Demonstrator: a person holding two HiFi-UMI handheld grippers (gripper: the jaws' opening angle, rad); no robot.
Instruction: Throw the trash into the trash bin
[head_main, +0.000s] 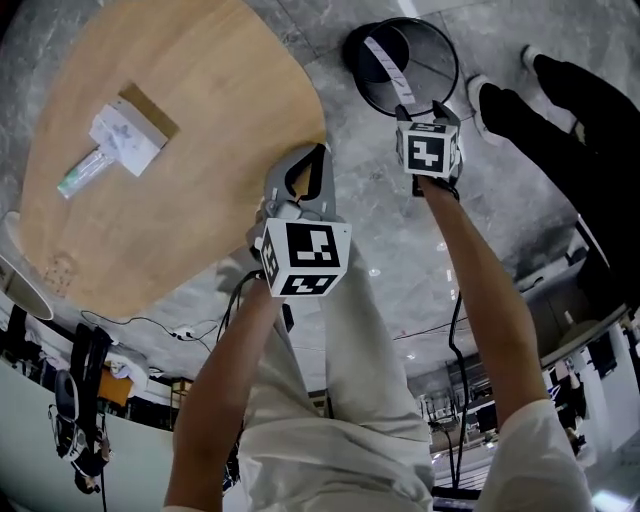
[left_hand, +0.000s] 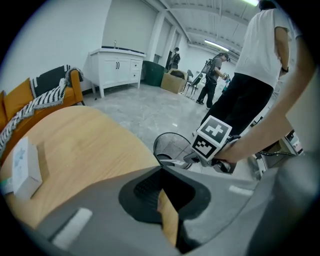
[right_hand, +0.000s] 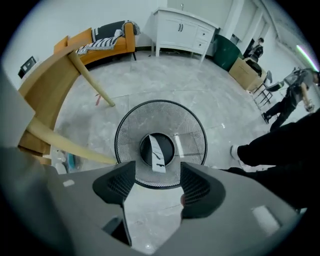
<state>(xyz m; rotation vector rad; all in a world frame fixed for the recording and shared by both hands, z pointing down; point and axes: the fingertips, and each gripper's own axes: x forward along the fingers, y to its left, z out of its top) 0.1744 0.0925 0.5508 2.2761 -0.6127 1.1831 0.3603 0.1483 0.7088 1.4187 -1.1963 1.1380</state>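
Observation:
A black mesh trash bin (head_main: 445, 50) stands on the grey floor past the table's edge. A white paper strip (head_main: 390, 70) lies inside it, also seen down in the bin (right_hand: 156, 150). My right gripper (head_main: 418, 110) hangs straight down over the bin's near rim, open, with nothing between its fingers (right_hand: 156, 172). On the round wooden table (head_main: 200, 100) lie a white box (head_main: 125, 138) and a small tube (head_main: 80, 172). My left gripper (head_main: 318, 155) hovers at the table's right edge, jaws together and empty (left_hand: 162, 200).
A person in black trousers (head_main: 560, 130) stands right beside the bin. Slanted wooden table legs (right_hand: 92, 80) run to the bin's left. An orange sofa (right_hand: 100, 40) and a white cabinet (right_hand: 185, 30) stand far off by the wall.

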